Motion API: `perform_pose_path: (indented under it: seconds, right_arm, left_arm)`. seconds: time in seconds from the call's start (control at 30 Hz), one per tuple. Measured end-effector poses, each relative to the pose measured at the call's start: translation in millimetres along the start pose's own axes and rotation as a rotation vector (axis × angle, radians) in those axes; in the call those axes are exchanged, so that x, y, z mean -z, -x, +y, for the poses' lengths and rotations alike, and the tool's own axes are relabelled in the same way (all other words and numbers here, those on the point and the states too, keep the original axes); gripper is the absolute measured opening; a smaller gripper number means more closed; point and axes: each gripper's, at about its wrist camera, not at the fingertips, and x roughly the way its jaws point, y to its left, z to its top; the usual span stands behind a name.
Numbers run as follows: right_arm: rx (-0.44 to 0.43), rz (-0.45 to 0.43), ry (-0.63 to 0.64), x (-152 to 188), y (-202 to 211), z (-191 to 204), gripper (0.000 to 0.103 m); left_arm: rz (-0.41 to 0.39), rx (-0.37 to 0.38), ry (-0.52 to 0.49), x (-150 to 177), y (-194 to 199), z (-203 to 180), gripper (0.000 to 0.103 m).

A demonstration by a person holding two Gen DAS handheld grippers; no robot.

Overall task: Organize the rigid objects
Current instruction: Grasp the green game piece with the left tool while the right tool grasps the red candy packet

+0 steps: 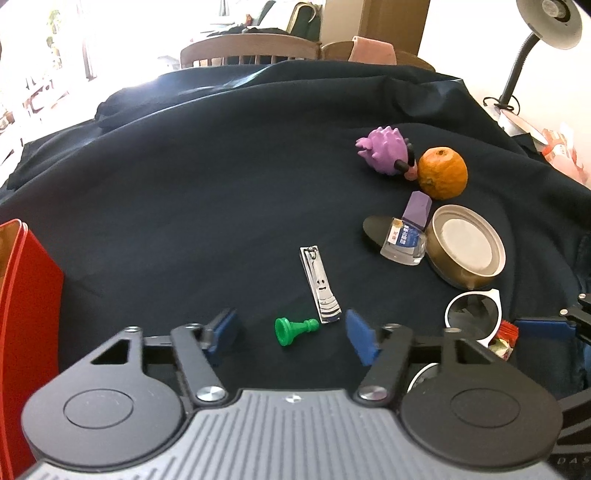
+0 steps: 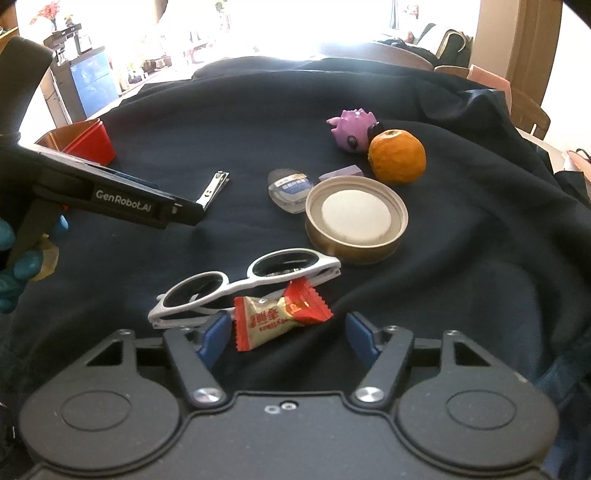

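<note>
My left gripper (image 1: 291, 334) is open, with a green chess pawn (image 1: 294, 329) lying on its side between its fingers. A silver nail clipper (image 1: 320, 284) lies just beyond. My right gripper (image 2: 284, 332) is open around a red and cream wrapped candy (image 2: 275, 316). White sunglasses (image 2: 236, 286) lie right behind the candy. Further off are a gold jar lid (image 2: 356, 218), a small glass bottle (image 2: 290, 190), an orange (image 2: 397, 156) and a purple spiky toy (image 2: 352, 129). The left gripper also shows in the right wrist view (image 2: 195, 216).
A dark blue cloth (image 1: 203, 192) covers the table. A red box (image 1: 27, 306) stands at the left; it also shows in the right wrist view (image 2: 86, 142). A purple block (image 1: 417, 206) lies by the bottle. A desk lamp (image 1: 546, 26) and chairs (image 1: 247, 50) stand behind.
</note>
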Motion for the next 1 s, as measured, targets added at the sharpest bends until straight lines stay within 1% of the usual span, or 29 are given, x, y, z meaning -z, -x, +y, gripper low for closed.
perform_pose_path:
  seconds: [0.13,0.2,0.3,0.37,0.4,0.47,0.5,0.53,0.67,0.87,1.0]
  right_arm:
    - [0.007,-0.003,0.008,0.3,1.4,0.9,0.057]
    - [0.013,-0.003,0.011,0.4,2.0,1.4,0.053]
    - [0.030,-0.005,0.020,0.3,2.1,1.9,0.045]
    - [0.039,-0.010,0.020,0.6,3.0,1.4,0.033]
    - [0.044,-0.013,0.020,0.8,3.2,1.3,0.031]
    - [0.050,-0.018,0.012,1.1,3.6,-0.5,0.016]
    - [0.055,-0.019,0.007,1.3,4.0,-1.5,0.012]
    - [0.055,-0.021,-0.004,1.8,4.6,-3.2,0.005]
    - [0.049,-0.035,-0.037,3.8,8.9,-8.8,0.000]
    - [0.054,-0.056,-0.078,7.7,19.9,-12.9,0.000]
    - [0.054,-0.074,-0.120,9.6,30.4,-15.3,0.000]
  left_arm:
    - [-0.005,0.001,-0.013,-0.2,1.2,-1.6,0.039]
    - [-0.006,0.004,-0.016,0.3,2.0,-1.6,0.034]
    - [-0.007,0.003,-0.020,0.8,2.1,-1.6,0.031]
    - [-0.008,0.001,-0.020,1.2,2.4,-1.1,0.029]
    - [-0.008,0.000,-0.019,1.3,2.5,-0.6,0.026]
    - [-0.007,-0.003,-0.016,1.3,2.8,0.3,0.025]
    - [-0.006,-0.001,-0.012,1.5,3.1,1.1,0.025]
    - [-0.006,-0.002,-0.009,1.8,3.4,1.4,0.025]
    - [-0.003,-0.004,-0.005,2.6,4.5,3.0,0.025]
    - [0.001,-0.009,0.012,3.7,7.7,6.7,0.025]
    - [0.003,0.001,0.030,5.0,11.8,9.8,0.025]
